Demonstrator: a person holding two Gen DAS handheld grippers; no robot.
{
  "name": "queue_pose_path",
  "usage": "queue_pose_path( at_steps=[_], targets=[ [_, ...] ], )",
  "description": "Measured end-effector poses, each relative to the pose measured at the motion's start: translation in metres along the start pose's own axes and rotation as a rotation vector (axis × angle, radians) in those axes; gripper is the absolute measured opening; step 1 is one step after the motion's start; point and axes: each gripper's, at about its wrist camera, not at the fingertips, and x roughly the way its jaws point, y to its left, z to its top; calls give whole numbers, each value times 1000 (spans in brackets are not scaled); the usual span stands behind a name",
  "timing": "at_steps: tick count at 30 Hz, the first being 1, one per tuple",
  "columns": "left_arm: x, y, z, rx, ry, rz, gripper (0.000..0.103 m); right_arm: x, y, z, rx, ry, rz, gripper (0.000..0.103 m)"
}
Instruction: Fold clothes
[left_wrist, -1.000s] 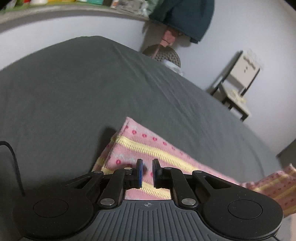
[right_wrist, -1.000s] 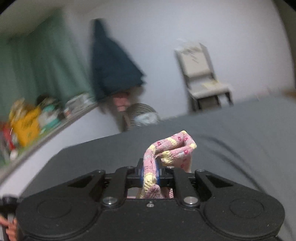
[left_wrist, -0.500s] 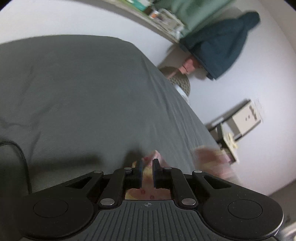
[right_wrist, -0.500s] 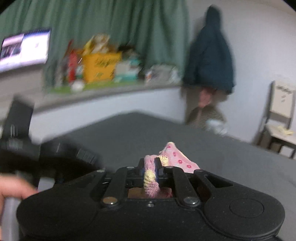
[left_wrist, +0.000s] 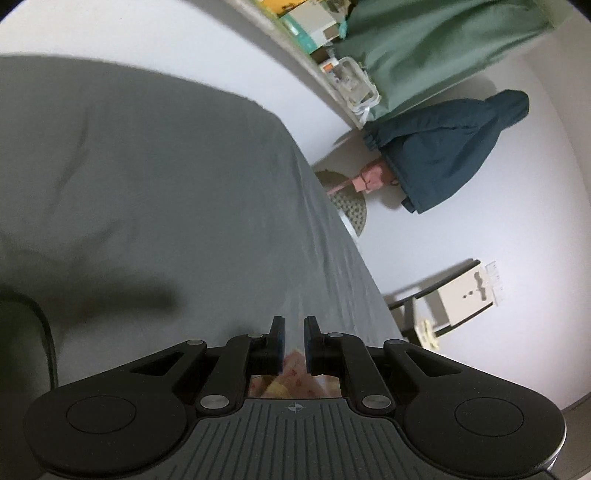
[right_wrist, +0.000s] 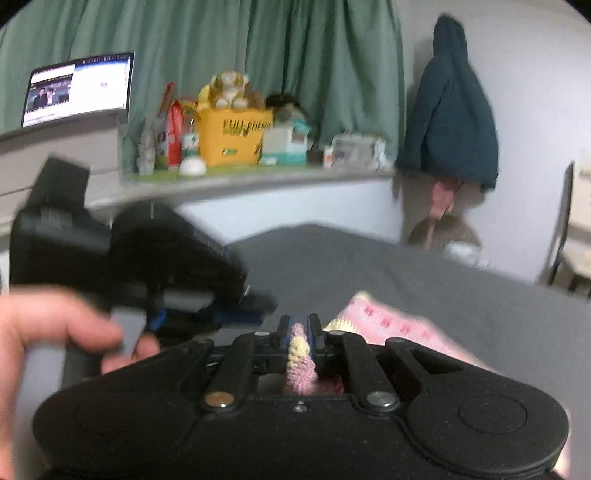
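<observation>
Right wrist view: pink knit cloth (right_wrist: 384, 325) is lying on the grey bed (right_wrist: 461, 295), one folded edge pinched in the right gripper (right_wrist: 297, 332). Left gripper (left_wrist: 294, 341) is showing a narrow gap, gripping nothing, cloth peeking beneath it. A hand (right_wrist: 48, 332) is holding its handle.

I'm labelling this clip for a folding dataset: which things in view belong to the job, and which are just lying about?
Part of the job:
- pink knitted garment, pinched by the right gripper
- left gripper, fingers apart
- grey bed sheet it is folded on

Just lying about:
- dark blue jacket on the wall
- yellow box and plush toy on the shelf
- screen
- chair
</observation>
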Motion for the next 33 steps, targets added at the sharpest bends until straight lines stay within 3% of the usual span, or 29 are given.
queue_pose_path(
  at_steps=[3, 5, 8, 12, 18, 21, 24, 27, 30, 33],
  targets=[
    [5, 3, -1, 5, 13, 19, 9, 17, -8, -26, 83, 103, 48, 9],
    [16, 1, 5, -1, 37, 11, 9, 17, -12, -34, 98, 115, 72, 11],
    [25, -1, 6, -2, 91, -14, 9, 2, -16, -34, 111, 80, 109, 31],
    [33, -11, 4, 12, 131, -45, 9, -30, -35, -27, 110, 27, 57, 56],
    [35, -35, -1, 97, 155, -151, 9, -71, -79, -21, 95, -35, -92, 52],
    [36, -54, -7, 194, 154, -243, 9, -49, -113, -10, 193, 54, -179, 37],
    [47, -70, -17, 276, 186, -273, 9, -24, -125, -14, 208, 132, -197, 37],
    [68, -82, -29, 326, 251, -256, 9, -6, -117, -25, 194, 155, -170, 37],
    [95, -89, -38, 389, 287, -135, 9, 7, -113, -36, 216, 130, -177, 37],
    [114, -81, -37, 346, 302, -83, 9, 7, -114, -45, 237, 104, -171, 38]
  ],
)
